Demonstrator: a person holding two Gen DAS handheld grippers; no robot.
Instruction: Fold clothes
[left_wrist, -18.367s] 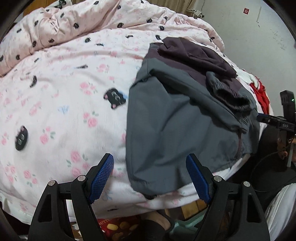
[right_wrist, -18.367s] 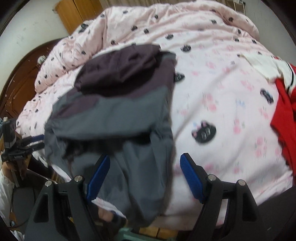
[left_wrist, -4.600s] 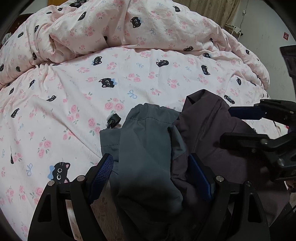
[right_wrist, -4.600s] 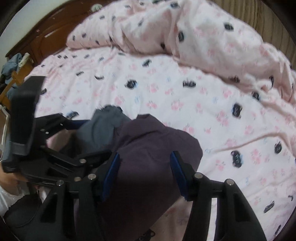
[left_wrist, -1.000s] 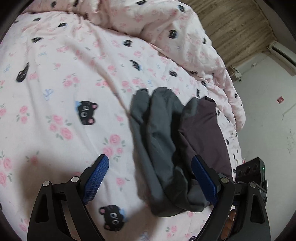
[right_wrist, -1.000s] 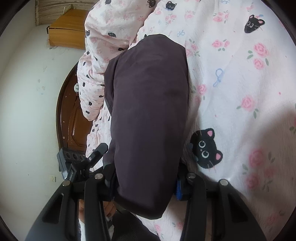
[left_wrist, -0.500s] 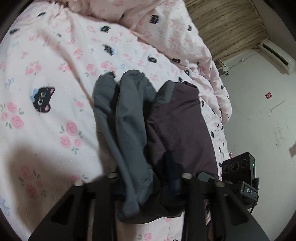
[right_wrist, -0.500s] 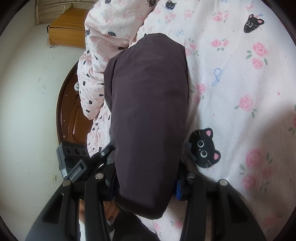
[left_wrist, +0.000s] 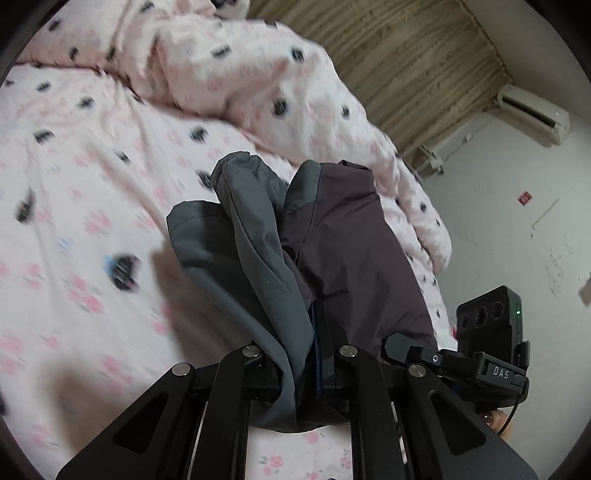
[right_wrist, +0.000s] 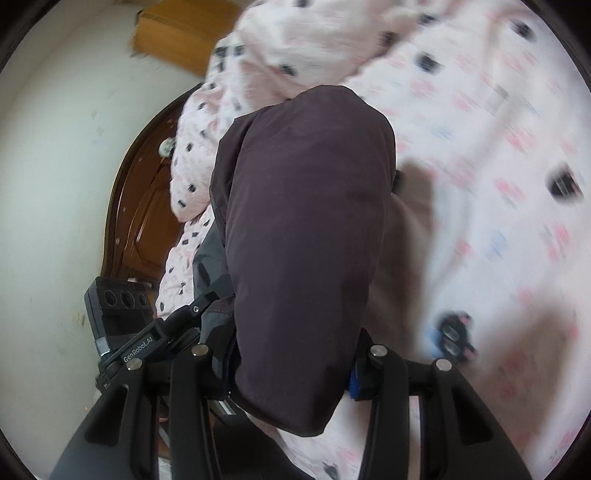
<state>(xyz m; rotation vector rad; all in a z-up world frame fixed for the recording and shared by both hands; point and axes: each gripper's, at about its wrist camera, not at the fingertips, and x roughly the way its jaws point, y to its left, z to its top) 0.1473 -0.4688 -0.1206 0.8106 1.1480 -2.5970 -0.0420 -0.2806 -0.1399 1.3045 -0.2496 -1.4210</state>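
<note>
A folded garment, grey (left_wrist: 243, 254) on one side and dark purple (left_wrist: 354, 251) on the other, is held up off the pink bed. My left gripper (left_wrist: 301, 365) is shut on its grey near edge, with the folds bunched between the jaws. My right gripper (right_wrist: 291, 373) is shut on the purple part (right_wrist: 306, 221), which drapes over and hides the fingertips. The two grippers sit close side by side; the right one shows in the left wrist view (left_wrist: 461, 362), and the left one in the right wrist view (right_wrist: 155, 343).
The bed has a pink sheet with cats and roses (left_wrist: 74, 221) and a bunched matching duvet (left_wrist: 258, 85) at the back. A dark wooden headboard (right_wrist: 136, 206) stands left of the bed. A white wall with an air conditioner (left_wrist: 532, 107) is to the right.
My left gripper closed from wide open onto the grey edge. Both grippers have lifted the folded garment off the sheet; the background is blurred by motion.
</note>
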